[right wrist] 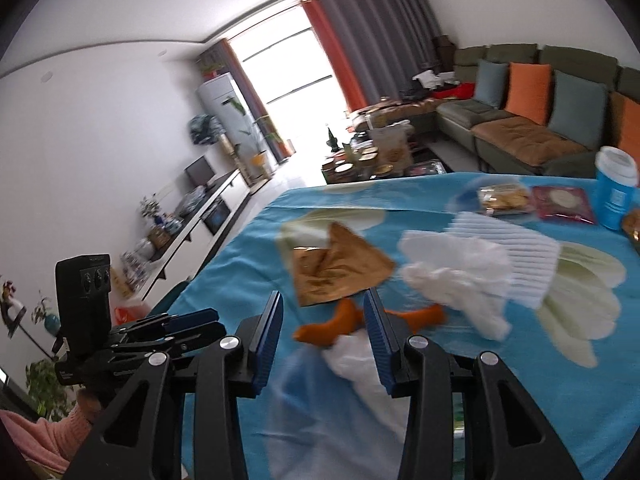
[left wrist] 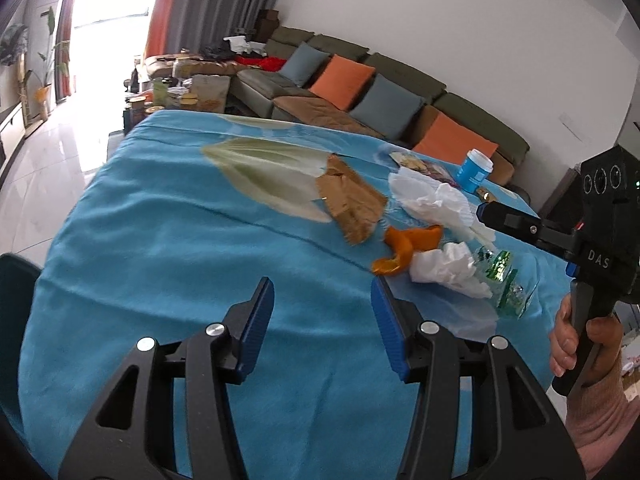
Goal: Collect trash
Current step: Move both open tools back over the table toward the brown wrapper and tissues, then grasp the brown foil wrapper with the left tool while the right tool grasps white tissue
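Orange peel (left wrist: 404, 246) lies lengthwise between tissues.

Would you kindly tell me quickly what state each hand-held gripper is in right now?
Left hand-held gripper: open, holding nothing, above the blue tablecloth.
Right hand-held gripper: open, holding nothing, over the orange peel.

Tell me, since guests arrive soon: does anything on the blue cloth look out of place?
Yes. Litter lies scattered near one side: orange peel, crumpled tissue, a torn brown paper bag, white pleated paper and a clear green-printed wrapper. The blue cup stands upright; nothing looks spilled.
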`<action>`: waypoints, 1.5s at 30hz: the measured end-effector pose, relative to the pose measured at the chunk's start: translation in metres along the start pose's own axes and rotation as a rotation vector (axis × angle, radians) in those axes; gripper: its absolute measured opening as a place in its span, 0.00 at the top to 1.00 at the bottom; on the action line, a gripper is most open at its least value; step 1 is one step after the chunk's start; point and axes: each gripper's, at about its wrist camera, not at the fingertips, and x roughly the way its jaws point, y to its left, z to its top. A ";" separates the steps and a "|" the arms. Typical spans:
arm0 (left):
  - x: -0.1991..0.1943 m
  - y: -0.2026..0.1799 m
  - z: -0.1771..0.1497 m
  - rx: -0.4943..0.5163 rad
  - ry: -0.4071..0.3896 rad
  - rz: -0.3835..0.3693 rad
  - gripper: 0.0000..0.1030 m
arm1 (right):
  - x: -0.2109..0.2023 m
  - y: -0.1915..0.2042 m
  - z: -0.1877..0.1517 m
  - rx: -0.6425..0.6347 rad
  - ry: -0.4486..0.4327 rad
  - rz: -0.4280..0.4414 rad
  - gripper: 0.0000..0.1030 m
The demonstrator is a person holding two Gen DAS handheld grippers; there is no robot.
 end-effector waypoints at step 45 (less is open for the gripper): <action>0.096 0.000 0.047 -0.092 0.173 -0.062 0.82 | 0.061 -0.071 0.017 0.057 0.172 -0.207 0.83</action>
